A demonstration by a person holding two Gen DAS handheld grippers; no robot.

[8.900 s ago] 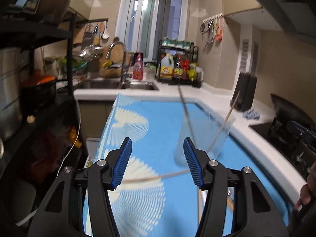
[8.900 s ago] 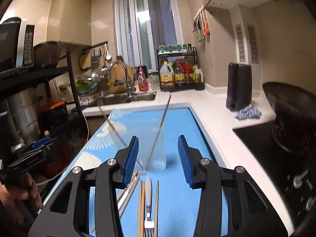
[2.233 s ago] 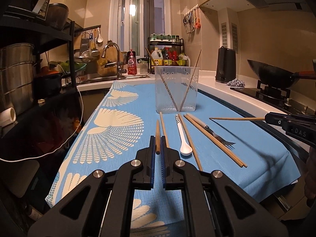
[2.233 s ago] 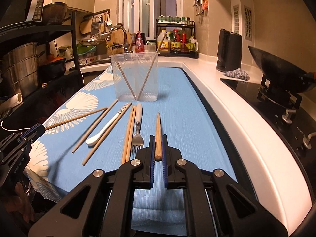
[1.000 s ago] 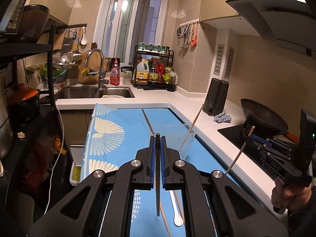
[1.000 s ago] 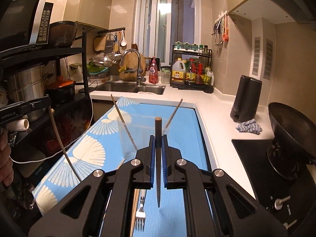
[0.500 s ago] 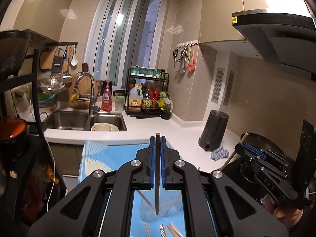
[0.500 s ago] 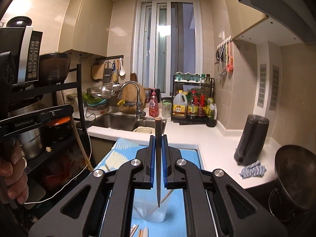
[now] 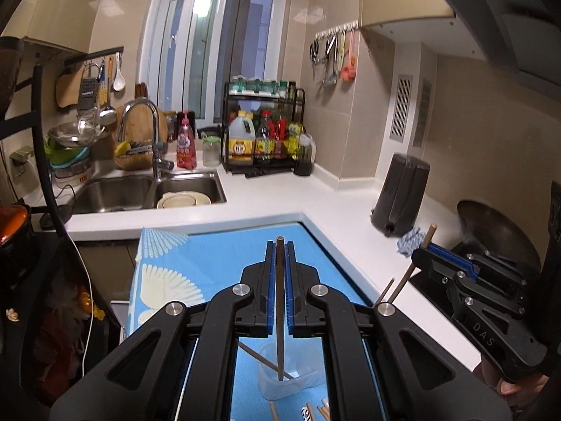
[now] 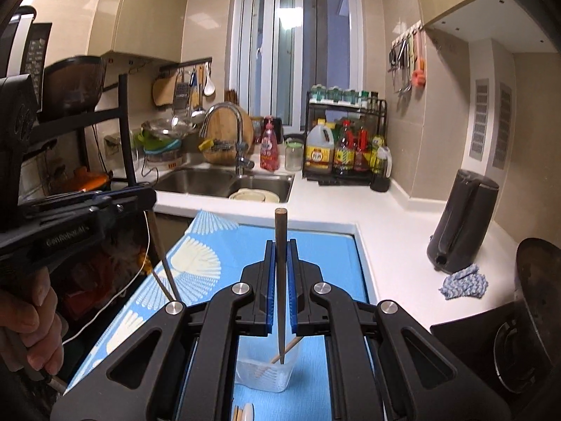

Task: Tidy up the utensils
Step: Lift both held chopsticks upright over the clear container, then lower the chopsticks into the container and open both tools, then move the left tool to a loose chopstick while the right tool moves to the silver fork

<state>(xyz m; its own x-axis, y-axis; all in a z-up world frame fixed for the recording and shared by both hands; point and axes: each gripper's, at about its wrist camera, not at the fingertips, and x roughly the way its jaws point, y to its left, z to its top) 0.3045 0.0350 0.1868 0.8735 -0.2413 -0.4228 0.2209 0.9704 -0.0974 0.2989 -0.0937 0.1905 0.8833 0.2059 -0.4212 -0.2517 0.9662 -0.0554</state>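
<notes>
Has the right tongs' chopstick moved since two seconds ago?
Yes. The chopstick in the right tongs was lifted off the blue mat and now hangs tip-down over the clear container.

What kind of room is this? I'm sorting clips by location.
A home kitchen, most likely: a steel double sink with a curved faucet below the window, a rack of sauce and oil bottles on the white counter, and a dark wok at the right.

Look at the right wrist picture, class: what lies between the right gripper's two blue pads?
In the right wrist view, a brown chopstick stands upright, clamped in the right gripper, its tip hanging over the clear container below.
</notes>
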